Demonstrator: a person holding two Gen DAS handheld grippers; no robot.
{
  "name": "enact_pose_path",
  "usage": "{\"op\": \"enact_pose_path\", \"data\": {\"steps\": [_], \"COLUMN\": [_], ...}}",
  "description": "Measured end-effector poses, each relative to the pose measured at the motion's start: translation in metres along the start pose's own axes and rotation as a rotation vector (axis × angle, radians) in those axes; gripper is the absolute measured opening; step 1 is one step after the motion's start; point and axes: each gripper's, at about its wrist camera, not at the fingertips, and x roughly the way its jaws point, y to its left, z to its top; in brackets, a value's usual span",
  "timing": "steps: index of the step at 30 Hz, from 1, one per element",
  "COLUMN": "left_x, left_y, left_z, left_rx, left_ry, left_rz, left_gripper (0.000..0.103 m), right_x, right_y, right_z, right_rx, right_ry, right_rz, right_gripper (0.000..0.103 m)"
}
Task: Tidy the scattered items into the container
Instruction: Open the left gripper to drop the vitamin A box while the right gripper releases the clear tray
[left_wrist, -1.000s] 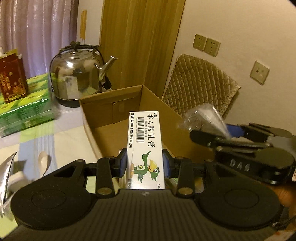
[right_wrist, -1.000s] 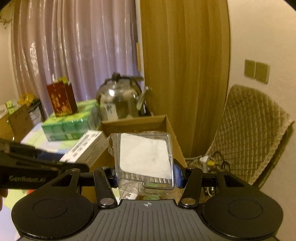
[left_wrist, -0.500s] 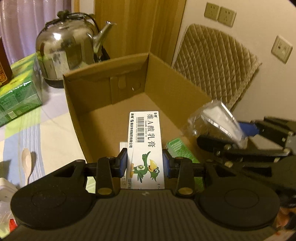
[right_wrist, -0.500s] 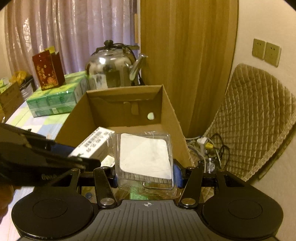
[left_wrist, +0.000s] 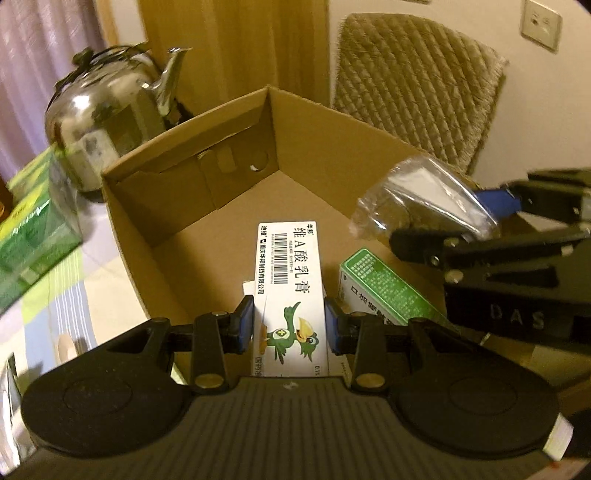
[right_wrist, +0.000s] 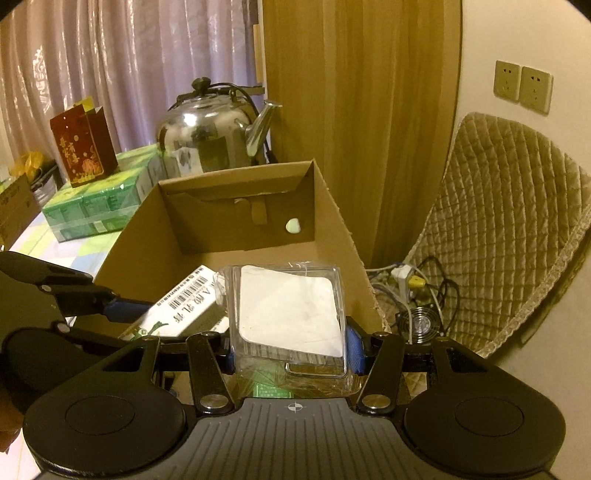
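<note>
Both grippers loaded over the box

The left gripper (left_wrist: 289, 325) clamps a white carton (left_wrist: 290, 280) above the cardboard box (left_wrist: 177, 206). The right gripper (right_wrist: 289, 341) pinches a clear packet (right_wrist: 288, 310) there too. A green carton (left_wrist: 384, 284) lies inside.

Left hand-held gripper (left_wrist: 289, 325) clamped, tilted downward, right hand-held gripper (right_wrist: 290, 347) clamped, level beside it

Steel kettle (right_wrist: 210, 136), quilted chair (right_wrist: 506, 229)
</note>
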Motion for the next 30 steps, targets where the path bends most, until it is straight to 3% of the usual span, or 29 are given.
{"op": "enact_pose_path", "data": {"steps": [8,20,30], "left_x": [0.009,0.009,-0.040], "left_y": [-0.015,-0.011,0.002], "left_z": [-0.003,-0.002,-0.008], "left_rx": [0.126,0.116,0.152], "left_ry": [0.016,0.009,-0.108], "left_rz": [-0.011,-0.023,0.019], "left_gripper": [0.033,0.037,0.038], "right_x": [0.000,-0.001,0.001], "right_y": [-0.002,-0.003,0.005], "right_z": [-0.001,-0.002,0.000], "right_rx": [0.007,0.005,0.006], "right_ry": [0.002,0.004,0.025], "right_rz": [-0.006,-0.005,0.023], "right_gripper": [0.050,0.050,0.050]}}
